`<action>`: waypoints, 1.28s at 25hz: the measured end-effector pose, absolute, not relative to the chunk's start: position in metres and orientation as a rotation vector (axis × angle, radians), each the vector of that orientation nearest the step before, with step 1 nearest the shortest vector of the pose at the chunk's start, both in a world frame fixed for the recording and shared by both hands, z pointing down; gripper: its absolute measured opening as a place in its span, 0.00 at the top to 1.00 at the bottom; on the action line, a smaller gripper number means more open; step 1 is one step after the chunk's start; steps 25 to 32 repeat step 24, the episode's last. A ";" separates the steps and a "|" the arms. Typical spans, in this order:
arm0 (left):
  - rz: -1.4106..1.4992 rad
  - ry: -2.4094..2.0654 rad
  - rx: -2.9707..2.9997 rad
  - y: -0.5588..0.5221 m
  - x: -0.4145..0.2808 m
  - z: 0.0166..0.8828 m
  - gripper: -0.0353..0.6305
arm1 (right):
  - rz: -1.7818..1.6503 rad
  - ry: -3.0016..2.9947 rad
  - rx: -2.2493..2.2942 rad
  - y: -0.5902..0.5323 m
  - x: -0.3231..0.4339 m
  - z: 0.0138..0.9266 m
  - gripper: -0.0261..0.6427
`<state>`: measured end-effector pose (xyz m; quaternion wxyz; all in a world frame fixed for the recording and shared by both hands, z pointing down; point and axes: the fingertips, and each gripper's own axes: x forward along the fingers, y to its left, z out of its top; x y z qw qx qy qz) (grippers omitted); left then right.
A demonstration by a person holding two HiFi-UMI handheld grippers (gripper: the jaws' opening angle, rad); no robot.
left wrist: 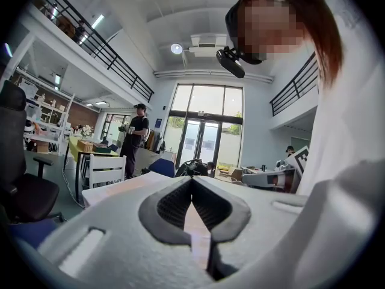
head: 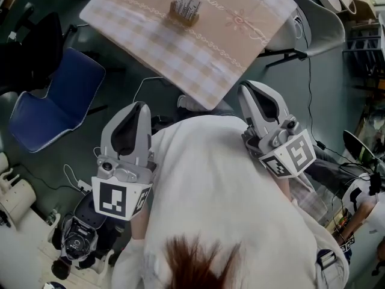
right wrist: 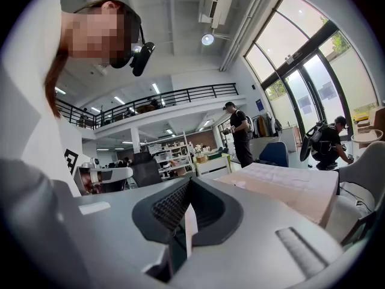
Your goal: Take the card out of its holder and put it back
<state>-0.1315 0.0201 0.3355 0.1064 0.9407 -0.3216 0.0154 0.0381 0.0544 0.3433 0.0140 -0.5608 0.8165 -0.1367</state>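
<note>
Two grippers are on record in the head view. The left gripper (head: 140, 106) and the right gripper (head: 245, 88) are both held close against the person's white top (head: 228, 191). They point toward the cloth-covered table (head: 198, 65) but are well short of it, which we judge to be a carrying posture, not a working one. On the table stands the card holder (head: 184, 12), a small block with pale cards (head: 187, 2) upright in it. We cannot tell which of these is the task's card, and none lies loose on the table. The holder is well apart from both grippers. Cards seated in the holder fit equally a card waiting to be drawn and one drawn and returned, and the scene does not settle which. In the left gripper view, the jaws are closed tip to tip. Only a narrow wedge is left below the tips, and the pinkish table top shows through it. Nothing sits between the pads, and the table edge lies ahead. In the right gripper view, the jaws are together as well. A thin pale sliver shows in the slit under the tips, and we cannot tell whether it is only background seen through the gap. The head view shows no card projecting from this gripper, so we record it as carrying nothing. The table lies ahead and to the right.
</note>
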 end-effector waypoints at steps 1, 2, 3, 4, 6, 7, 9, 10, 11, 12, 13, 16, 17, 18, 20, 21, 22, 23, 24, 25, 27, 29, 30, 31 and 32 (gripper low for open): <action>0.045 -0.947 2.771 0.020 -0.131 0.335 0.95 | -0.423 2.547 -1.745 0.054 0.038 0.343 0.96; 0.044 -0.947 2.772 0.020 -0.130 0.335 0.95 | -0.420 2.550 -1.745 0.054 0.038 0.343 0.96; 0.043 -0.946 2.774 0.020 -0.130 0.335 0.95 | -0.419 2.551 -1.744 0.054 0.038 0.343 0.96; 0.041 -0.944 2.776 0.020 -0.129 0.334 0.95 | -0.419 2.549 -1.744 0.055 0.038 0.343 0.96; 0.041 -0.939 2.778 0.021 -0.127 0.334 0.95 | -0.423 2.541 -1.744 0.055 0.040 0.343 0.96; 0.043 -0.937 2.778 0.021 -0.126 0.333 0.95 | -0.425 2.537 -1.746 0.055 0.041 0.343 0.96; 0.045 -0.933 2.778 0.021 -0.124 0.333 0.95 | -0.427 2.530 -1.750 0.056 0.043 0.343 0.96; 0.045 -0.931 2.779 0.021 -0.124 0.333 0.95 | -0.429 2.527 -1.751 0.057 0.044 0.343 0.96; 0.045 -0.929 2.781 0.021 -0.123 0.333 0.95 | -0.432 2.525 -1.752 0.058 0.044 0.344 0.96; 0.046 -0.926 2.783 0.022 -0.122 0.333 0.95 | -0.436 2.522 -1.752 0.059 0.045 0.344 0.96; 0.047 -0.923 2.785 0.022 -0.121 0.333 0.95 | -0.439 2.518 -1.753 0.059 0.045 0.344 0.96; 0.052 -0.919 2.789 0.023 -0.121 0.333 0.95 | -0.446 2.507 -1.754 0.061 0.046 0.346 0.96; 0.053 -0.919 2.789 0.023 -0.121 0.334 0.95 | -0.449 2.505 -1.754 0.062 0.046 0.346 0.96; 0.053 -0.918 2.789 0.023 -0.122 0.334 0.95 | -0.452 2.503 -1.756 0.062 0.046 0.347 0.96; 0.055 -0.917 2.788 0.022 -0.123 0.335 0.95 | -0.455 2.501 -1.758 0.063 0.045 0.348 0.96; 0.057 -0.916 2.788 0.022 -0.123 0.335 0.95 | -0.456 2.501 -1.759 0.063 0.045 0.348 0.96; 0.057 -0.916 2.787 0.022 -0.124 0.335 0.95 | -0.457 2.501 -1.759 0.064 0.045 0.348 0.96; 0.058 -0.916 2.787 0.022 -0.124 0.335 0.95 | -0.459 2.501 -1.759 0.064 0.044 0.348 0.96; 0.058 -0.917 2.787 0.022 -0.125 0.335 0.95 | -0.460 2.501 -1.759 0.065 0.044 0.349 0.96; 0.058 -0.917 2.787 0.022 -0.125 0.335 0.95 | -0.460 2.501 -1.759 0.065 0.044 0.349 0.96; 0.058 -0.917 2.787 0.022 -0.125 0.335 0.95 | -0.460 2.501 -1.759 0.065 0.044 0.349 0.96; 0.058 -0.917 2.787 0.022 -0.125 0.335 0.95 | -0.460 2.501 -1.759 0.065 0.044 0.349 0.96; 0.058 -0.917 2.787 0.022 -0.125 0.335 0.95 | -0.460 2.501 -1.759 0.065 0.044 0.349 0.96; 0.058 -0.917 2.787 0.022 -0.125 0.335 0.95 | -0.460 2.501 -1.759 0.065 0.044 0.349 0.96; 0.058 -0.917 2.787 0.022 -0.125 0.335 0.95 | -0.460 2.501 -1.759 0.065 0.044 0.349 0.96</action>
